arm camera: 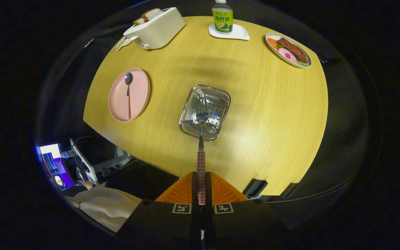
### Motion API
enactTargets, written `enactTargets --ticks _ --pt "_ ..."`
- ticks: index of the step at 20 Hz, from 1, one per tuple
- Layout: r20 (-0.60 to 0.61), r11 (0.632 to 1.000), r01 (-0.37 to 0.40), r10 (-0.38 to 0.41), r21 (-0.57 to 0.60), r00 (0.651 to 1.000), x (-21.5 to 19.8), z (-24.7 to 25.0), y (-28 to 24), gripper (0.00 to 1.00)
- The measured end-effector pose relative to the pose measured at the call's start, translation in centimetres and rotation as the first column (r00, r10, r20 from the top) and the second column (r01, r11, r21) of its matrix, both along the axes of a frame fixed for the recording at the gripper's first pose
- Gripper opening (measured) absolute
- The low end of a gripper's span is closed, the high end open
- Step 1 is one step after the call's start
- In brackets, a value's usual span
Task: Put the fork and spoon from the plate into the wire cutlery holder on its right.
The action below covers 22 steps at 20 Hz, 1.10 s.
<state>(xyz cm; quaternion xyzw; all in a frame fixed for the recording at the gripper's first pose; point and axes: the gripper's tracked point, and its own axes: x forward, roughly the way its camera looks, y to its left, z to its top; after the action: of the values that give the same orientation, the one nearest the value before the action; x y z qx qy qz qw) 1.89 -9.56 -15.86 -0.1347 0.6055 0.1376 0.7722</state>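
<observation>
My claw [201, 189], at the bottom centre of the frame, pinches the red-checked handle of the fork [201, 152] between its two orange fingers [182, 191], which are pressed together on it. The fork points straight ahead, its tines hanging over the near part of the wire cutlery holder [205, 111], a shiny square basket with a perforated floor at the middle of the frame. I cannot tell whether the tines touch the basket.

The holder stands on a pale wood-grain worktop [262, 114] that curves across the middle of the picture, lit brightly to the right of the basket and crossed by a soft shadow above it. To the left of the holder lies the pink plate [141, 86], and on it the spoon [128, 93], bowl pointing away from me, its checked handle toward me.

At the upper left of the frame, a cream toaster [156, 29] holds slices of bread [148, 15]. At the top centre a green-labelled bottle [222, 17] stands on a white coaster [238, 34]. At the upper right, an oval dish [306, 59] carries sliced food in brown, pink, orange and green.

Beyond the worktop the room is dark. At the lower left a lit screen [56, 165] glows, with a white sleeve [106, 206] just beside my claw.
</observation>
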Motion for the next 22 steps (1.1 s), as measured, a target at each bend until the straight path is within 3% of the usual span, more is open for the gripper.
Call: enactTargets --ticks 10,16,19,20,21,22 --pt "-0.18 0.992 -0.077 0.058 -0.101 0.982 2.8 -1.8 -0.1 0.1" --pt "-0.193 0.994 -0.041 0.021 -0.102 0.981 4.6 -2.3 0.4 0.12" --pt "-0.171 0.995 -0.033 0.017 -0.091 0.985 5.0 -2.1 0.5 0.18" --pt "-0.156 0.996 -0.032 0.018 -0.087 0.988 5.1 -1.8 0.5 0.3" --pt "-0.141 0.996 -0.032 0.021 -0.081 0.99 5.1 -1.6 0.5 0.35" --pt "-0.125 0.997 -0.034 0.025 -0.071 0.992 5.2 -1.3 0.7 0.48"
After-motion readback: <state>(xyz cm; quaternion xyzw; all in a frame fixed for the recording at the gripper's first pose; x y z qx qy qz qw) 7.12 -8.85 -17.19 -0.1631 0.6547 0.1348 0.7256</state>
